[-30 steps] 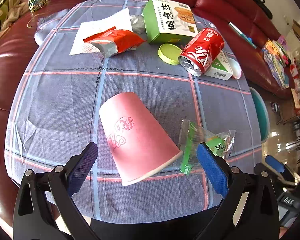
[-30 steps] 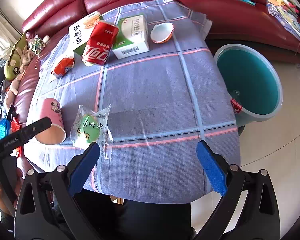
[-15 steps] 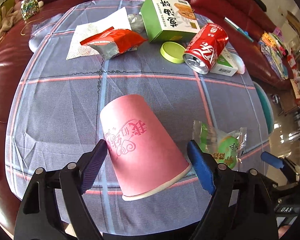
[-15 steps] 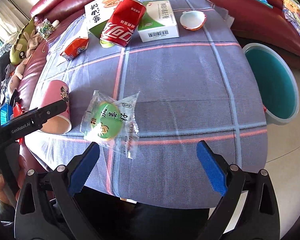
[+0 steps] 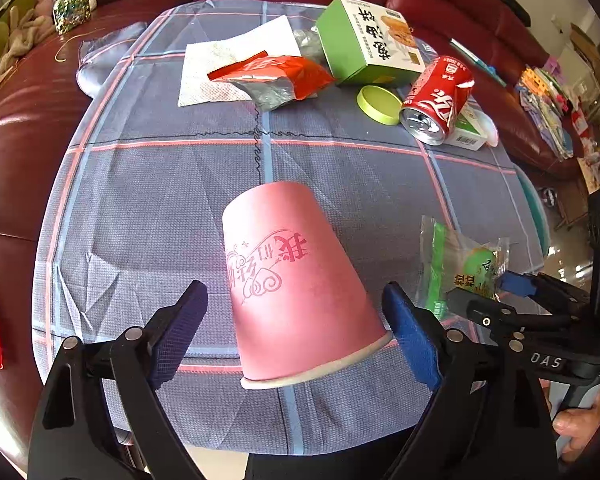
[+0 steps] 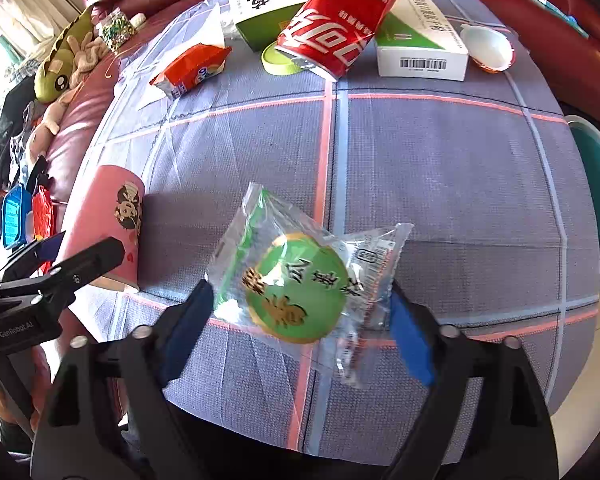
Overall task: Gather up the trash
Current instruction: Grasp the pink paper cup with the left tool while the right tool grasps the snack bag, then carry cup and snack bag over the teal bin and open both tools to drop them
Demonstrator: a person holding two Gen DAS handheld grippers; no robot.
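Pink paper cup (image 5: 296, 280) lies on its side on the checked cloth (image 5: 148, 208), seen from the left wrist, with its wide white rim toward the camera. The left gripper (image 5: 296, 332) has a blue pad on each side of the cup. The right pad sits right at the rim, and the left pad stands apart from the cup wall, so the jaws are spread wide and not squeezing; they have just been opening a bit. To the right lies a clear snack packet (image 5: 460, 268) with a green round cake inside, and the right gripper (image 5: 500, 292) is down on it. Farther back are a red soda can (image 5: 440, 100) on its side, a green box (image 5: 372, 40), a lime lid (image 5: 380, 104), a red wrapper (image 5: 276, 80) and a white napkin (image 5: 216, 68).

From the right wrist, the snack packet (image 6: 300, 284) sits between the blue pads of the right gripper (image 6: 300, 320). Its jaws have just been closing, and both pads now touch the plastic edges. The pink cup (image 6: 108, 220) lies to the left, with the left gripper (image 6: 56, 264) around it. At the far right edge a teal bin (image 6: 596, 200) stands beside the cloth. The can (image 6: 336, 32) leans by a white box (image 6: 420, 44).
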